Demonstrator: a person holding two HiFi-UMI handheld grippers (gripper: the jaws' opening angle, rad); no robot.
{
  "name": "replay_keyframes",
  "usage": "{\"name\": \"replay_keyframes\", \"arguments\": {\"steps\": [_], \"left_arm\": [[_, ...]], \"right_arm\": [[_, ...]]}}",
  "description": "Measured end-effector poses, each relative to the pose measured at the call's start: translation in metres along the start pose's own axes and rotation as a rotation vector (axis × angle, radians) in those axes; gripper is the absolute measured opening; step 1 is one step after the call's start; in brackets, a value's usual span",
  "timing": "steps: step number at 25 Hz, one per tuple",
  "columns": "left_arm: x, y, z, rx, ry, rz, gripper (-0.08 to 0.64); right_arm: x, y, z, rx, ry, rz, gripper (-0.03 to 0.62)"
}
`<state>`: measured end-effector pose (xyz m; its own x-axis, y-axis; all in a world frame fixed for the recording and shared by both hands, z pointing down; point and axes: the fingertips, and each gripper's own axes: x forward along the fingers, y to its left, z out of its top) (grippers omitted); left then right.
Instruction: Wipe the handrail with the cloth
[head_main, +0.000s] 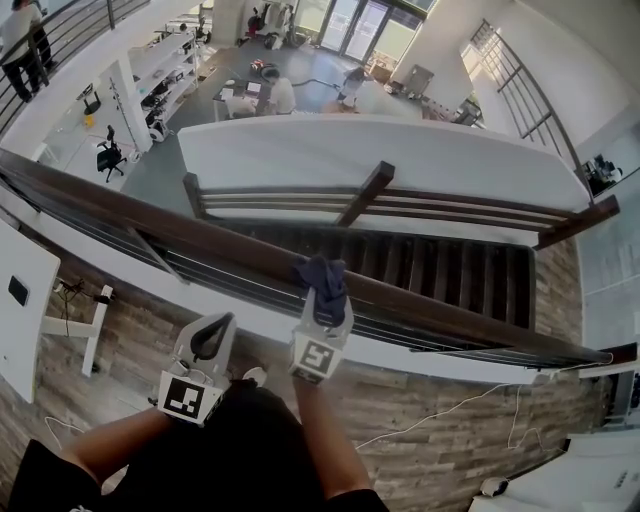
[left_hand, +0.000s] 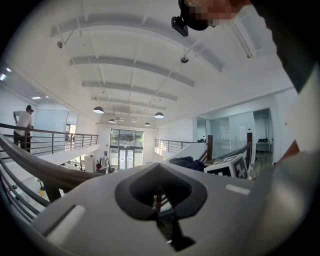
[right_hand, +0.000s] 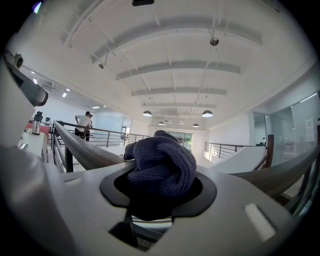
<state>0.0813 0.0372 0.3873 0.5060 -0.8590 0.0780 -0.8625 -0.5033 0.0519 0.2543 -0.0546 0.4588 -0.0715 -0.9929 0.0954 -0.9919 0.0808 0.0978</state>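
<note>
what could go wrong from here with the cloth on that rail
1. The cloth is bunched into a wad in the right gripper, so it may wipe only a narrow strip of the handrail.
2. The handrail runs above the open stairs; if the cloth slips from the jaws, it would likely drop out of reach.
3. The left gripper is shut, empty and held back from the handrail, so it could hardly catch the cloth.

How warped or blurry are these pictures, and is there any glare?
Head view: the lens bows the handrail into a curve; light is even, detail sharp. Left gripper view: black corners, and the left claw close up looks soft. Right gripper view: the cloth is crisp; ceiling lamps glow without glare.
</note>
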Motion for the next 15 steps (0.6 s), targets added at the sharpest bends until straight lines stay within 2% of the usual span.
{"name": "replay_keyframes", "arguments": {"steps": [11,15], "left_arm": [[0.005,-0.006,-0.008,-0.007,0.035,-0.002,0.000],[0.009,-0.011,-0.002,-0.008,-0.005,-0.020,0.000]], "right_arm": [[-0.002,-0.011,-0.004,0.033,0.063,-0.012,0.175],[-0.004,-0.019,-0.006,0.020,0.070,-0.023,0.175]]}}
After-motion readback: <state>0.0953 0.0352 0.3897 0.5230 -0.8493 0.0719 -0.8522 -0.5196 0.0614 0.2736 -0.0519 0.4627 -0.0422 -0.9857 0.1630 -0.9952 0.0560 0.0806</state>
